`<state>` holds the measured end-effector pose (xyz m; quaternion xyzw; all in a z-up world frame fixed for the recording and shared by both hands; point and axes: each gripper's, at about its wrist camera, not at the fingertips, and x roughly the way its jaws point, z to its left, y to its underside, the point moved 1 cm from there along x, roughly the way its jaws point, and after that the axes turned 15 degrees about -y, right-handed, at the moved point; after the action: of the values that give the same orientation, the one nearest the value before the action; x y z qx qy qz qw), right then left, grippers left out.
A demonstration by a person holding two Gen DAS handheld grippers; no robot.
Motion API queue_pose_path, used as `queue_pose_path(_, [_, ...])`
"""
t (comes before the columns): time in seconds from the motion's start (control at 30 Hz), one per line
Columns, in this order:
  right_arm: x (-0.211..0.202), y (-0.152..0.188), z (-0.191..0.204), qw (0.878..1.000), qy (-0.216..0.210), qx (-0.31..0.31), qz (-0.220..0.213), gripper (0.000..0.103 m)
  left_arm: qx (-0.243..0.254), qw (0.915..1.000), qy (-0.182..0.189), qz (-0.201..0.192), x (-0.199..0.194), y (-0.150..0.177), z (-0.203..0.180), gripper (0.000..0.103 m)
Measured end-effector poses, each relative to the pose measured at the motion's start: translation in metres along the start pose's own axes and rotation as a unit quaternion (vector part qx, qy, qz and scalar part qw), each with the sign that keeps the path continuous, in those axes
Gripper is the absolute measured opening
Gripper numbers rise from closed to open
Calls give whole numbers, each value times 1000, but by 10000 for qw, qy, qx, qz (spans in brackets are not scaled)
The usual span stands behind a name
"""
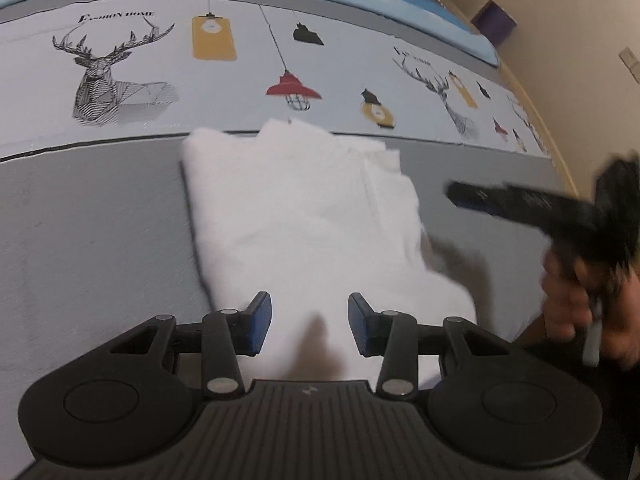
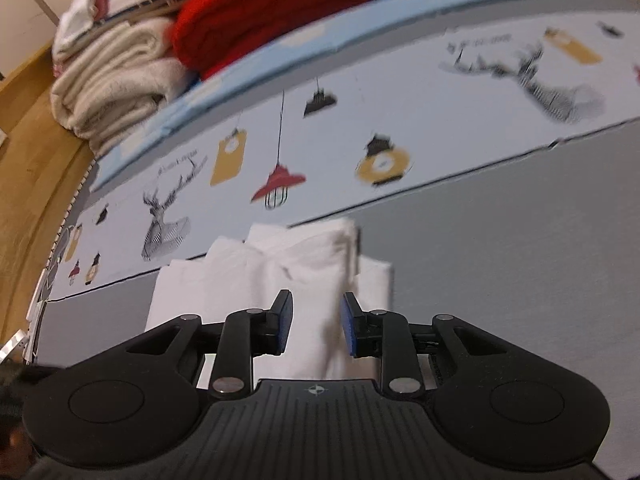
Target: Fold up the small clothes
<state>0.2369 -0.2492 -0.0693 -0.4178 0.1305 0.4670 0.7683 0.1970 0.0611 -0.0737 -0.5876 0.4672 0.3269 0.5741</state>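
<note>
Only the right wrist view shows the red knit (image 2: 272, 12) and cream towels (image 2: 116, 80) stacked beyond the folded white garment (image 2: 272, 276) on the deer-print bedsheet (image 2: 500, 208), both the left claw (image 1: 310, 326) and the right claw (image 2: 316, 326) released.

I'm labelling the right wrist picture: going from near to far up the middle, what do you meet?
Right gripper, jaws apart over the cloth → folded white garment → grey sheet's printed band with the red lamp → light blue strip → red knit on the pile at the back.

Matte black plastic left claw (image 1: 310, 326) and right claw (image 2: 314, 326): blue ribbed pads (image 1: 262, 324), silver pivot screws, ridged base at 6 o'clock.
</note>
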Motion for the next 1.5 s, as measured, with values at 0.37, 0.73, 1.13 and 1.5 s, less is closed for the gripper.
queue_pose_path(0.37, [64,-7,-8,9971,598,241,392,13,194,9994,-269,140,0,17,27,50])
queue_pose_path(0.73, [27,-22,-8,9966,772,-53,-296,13,928,9936,-390,512,35,34,-7,59])
queue_pose_path(1.13, [-18,22,-15,9928,-432,-35,1115,40,459,9978,-416,214,26,18,4,61])
queue_pose_path(1.5, [-58,52,-26,9867,-361,-477,1512,9,459,9979,-401,225,32,12,-17,61])
